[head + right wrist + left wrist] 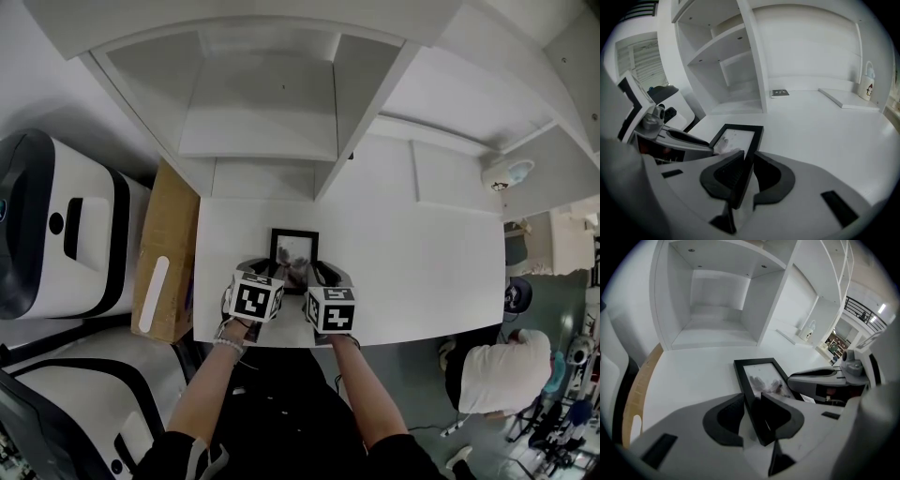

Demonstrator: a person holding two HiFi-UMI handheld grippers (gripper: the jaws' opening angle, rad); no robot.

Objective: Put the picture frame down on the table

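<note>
The picture frame (294, 248) lies low on the white table (422, 272), close to the front edge and centred before the shelf unit (272, 103), with its long sides running away from you. You approach it from the near end with one gripper on each long side, so that the load is shared and the frame cannot swing or twist as it meets the surface. The right gripper (749, 152) is clamped on the frame's right rail: both dark pads sit against the black moulding, one on each face, and this grip is what keeps the frame steady at this moment. The left gripper (753, 394) stands with its jaws spread wide around the left rail; the rail passes between the pads, but a clear gap shows beside the outer pad, so this side holds nothing. Both grippers point steeply down towards the table, which suits a thin, flat object that must finish face up. The far end of the frame appears to rest on the table; whether the near end is fully down cannot be told from these views. Judged from this arrangement, the placement is almost complete, and what remains is for you to release the right side and draw both grippers back towards yourself without dragging the frame. The glass front makes a gentle release advisable.
</note>
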